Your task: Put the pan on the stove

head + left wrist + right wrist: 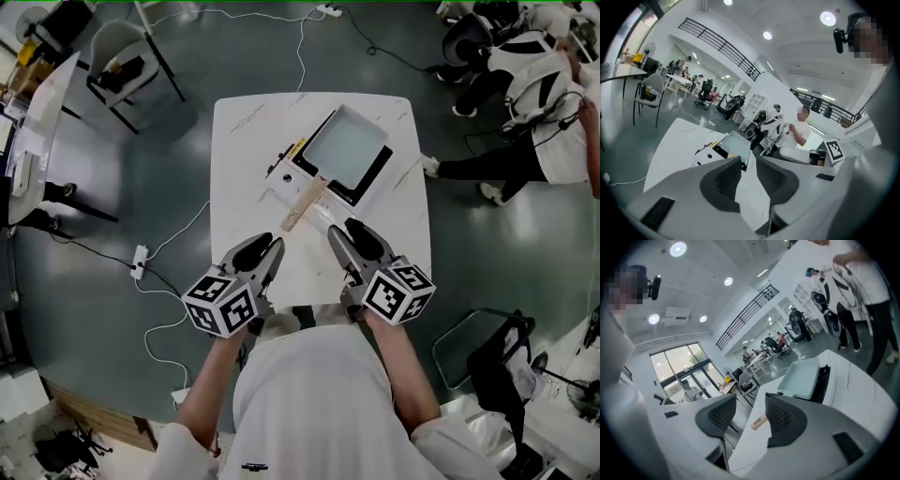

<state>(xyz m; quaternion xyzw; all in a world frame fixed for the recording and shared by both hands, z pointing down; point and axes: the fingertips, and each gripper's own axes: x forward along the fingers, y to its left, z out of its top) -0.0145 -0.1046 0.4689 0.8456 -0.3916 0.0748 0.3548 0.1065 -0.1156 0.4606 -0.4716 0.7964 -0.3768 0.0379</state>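
A square pale pan (345, 145) sits on the black-topped stove (373, 180) at the far middle of the white table (244, 141). Its wooden handle (305, 204) points back toward me. My left gripper (262, 248) and right gripper (344, 228) hover side by side over the table's near part, short of the handle and apart from it. Both are open with nothing between the jaws, the left only narrowly. The left gripper view shows the left gripper (748, 161) aimed at the pan (736, 143). The right gripper view has the right gripper (751, 399), the handle (758, 423) and the pan (801, 376).
The table stands on a dark floor. A chair (122, 61) and a desk stand at the upper left. A power strip (139, 261) with a cable lies left of the table. People (534, 94) are at the upper right, a black bag (497, 361) at the lower right.
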